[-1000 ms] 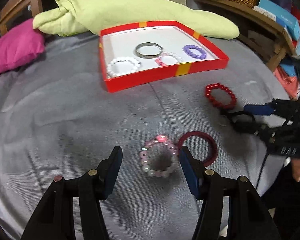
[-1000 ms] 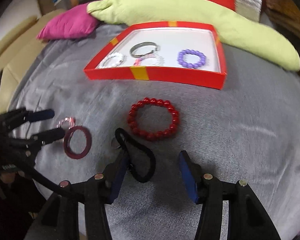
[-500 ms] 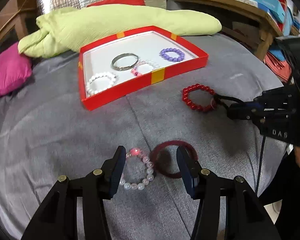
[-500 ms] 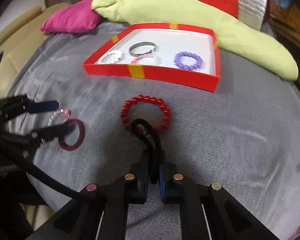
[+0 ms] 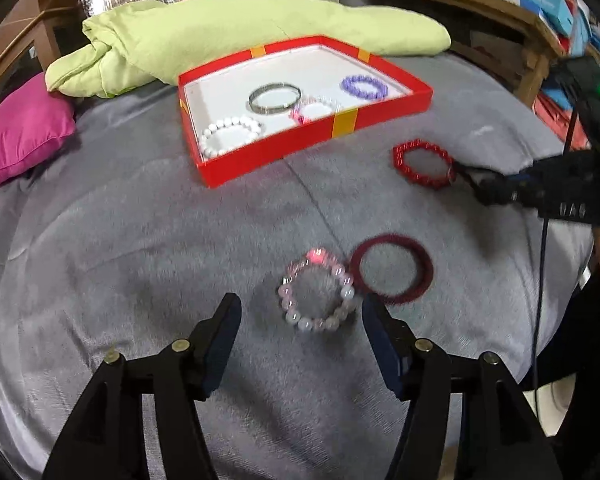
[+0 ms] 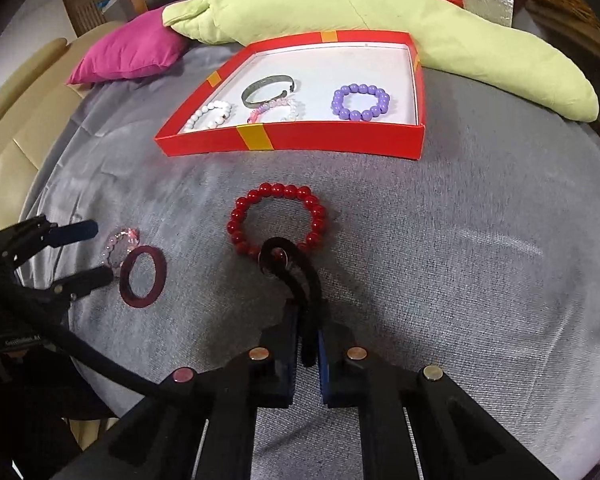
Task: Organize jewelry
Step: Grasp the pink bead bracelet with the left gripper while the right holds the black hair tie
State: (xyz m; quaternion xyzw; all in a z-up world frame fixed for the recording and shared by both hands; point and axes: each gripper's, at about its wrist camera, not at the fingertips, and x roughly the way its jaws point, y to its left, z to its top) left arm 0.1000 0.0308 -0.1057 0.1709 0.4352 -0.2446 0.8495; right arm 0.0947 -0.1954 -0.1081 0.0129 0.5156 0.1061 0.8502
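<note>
Right tongs (image 6: 306, 344) now clamped on black band (image 6: 296, 276) beside red beads (image 6: 278, 220), ready for box (image 6: 300, 142). Left tongs (image 5: 300, 312) just widened, pink bracelet (image 5: 318, 290) between, ungripped.

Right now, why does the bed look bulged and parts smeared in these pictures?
Both views: the fisheye lens bows the grey cover and darkens corners. Left wrist view: motion blur smears the pink bead bracelet and dark red ring. Right wrist view: sharper, with the red box crisp.
</note>
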